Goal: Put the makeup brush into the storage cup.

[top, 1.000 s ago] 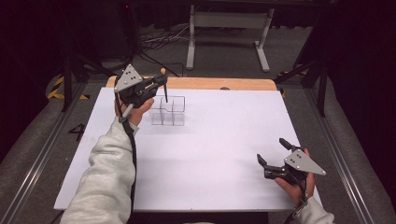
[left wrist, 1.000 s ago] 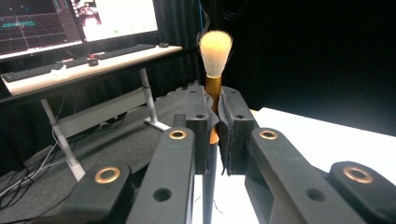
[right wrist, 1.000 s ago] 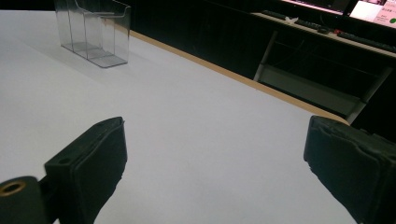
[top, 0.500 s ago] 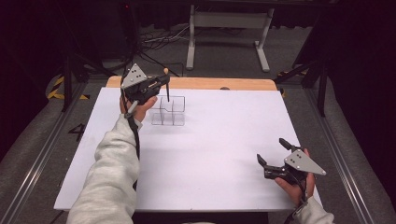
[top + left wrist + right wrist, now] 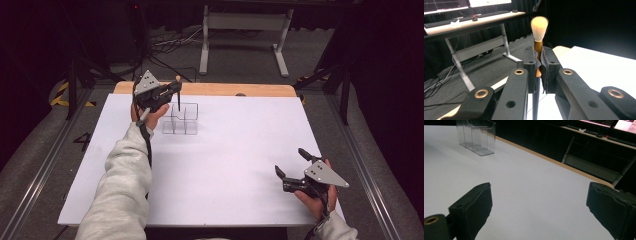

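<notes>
left tool: clamped on makeup brush, held upright over clear organizer | right tool: spread wide, nothing held, near right of desk

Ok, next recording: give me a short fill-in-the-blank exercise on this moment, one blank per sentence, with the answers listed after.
1. The left claw is shut on the handle of a ____, bristles pointing up.
2. The clear organiser stands on the ____ table top.
3. The jaws of the right claw stand ____, with nothing between them.
4. In the high view, the dark handle hangs down over the organiser near the ____ edge of the table.

Missing words: brush; white; open; far
</notes>
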`<state>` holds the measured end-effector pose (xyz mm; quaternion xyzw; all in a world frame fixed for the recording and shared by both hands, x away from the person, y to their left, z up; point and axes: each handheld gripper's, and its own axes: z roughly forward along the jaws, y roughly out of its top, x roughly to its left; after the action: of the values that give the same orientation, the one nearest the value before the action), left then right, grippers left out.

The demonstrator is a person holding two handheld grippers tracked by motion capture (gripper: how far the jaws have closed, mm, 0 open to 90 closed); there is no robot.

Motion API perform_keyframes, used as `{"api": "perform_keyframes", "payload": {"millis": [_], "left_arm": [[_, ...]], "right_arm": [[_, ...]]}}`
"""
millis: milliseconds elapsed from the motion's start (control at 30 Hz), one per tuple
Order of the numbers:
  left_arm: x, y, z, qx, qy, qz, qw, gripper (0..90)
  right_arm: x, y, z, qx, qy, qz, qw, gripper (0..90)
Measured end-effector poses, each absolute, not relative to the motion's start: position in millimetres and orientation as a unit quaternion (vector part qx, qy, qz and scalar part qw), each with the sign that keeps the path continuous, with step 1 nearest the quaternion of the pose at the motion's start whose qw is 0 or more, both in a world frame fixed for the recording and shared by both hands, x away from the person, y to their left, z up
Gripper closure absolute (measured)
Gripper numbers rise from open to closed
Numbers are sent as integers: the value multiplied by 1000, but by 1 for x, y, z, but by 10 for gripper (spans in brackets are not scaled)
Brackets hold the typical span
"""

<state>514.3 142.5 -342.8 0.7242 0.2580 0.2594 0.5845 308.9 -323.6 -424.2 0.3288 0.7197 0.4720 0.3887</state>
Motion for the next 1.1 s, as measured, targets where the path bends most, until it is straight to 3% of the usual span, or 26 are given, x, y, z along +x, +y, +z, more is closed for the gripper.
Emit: {"api": "perform_keyframes", "payload": {"millis": [1100], "left_arm": [[513,144,-378,737,271,245,568,833]], "right_arm": [[309,-323,-424,325,721,473,388,76]]}}
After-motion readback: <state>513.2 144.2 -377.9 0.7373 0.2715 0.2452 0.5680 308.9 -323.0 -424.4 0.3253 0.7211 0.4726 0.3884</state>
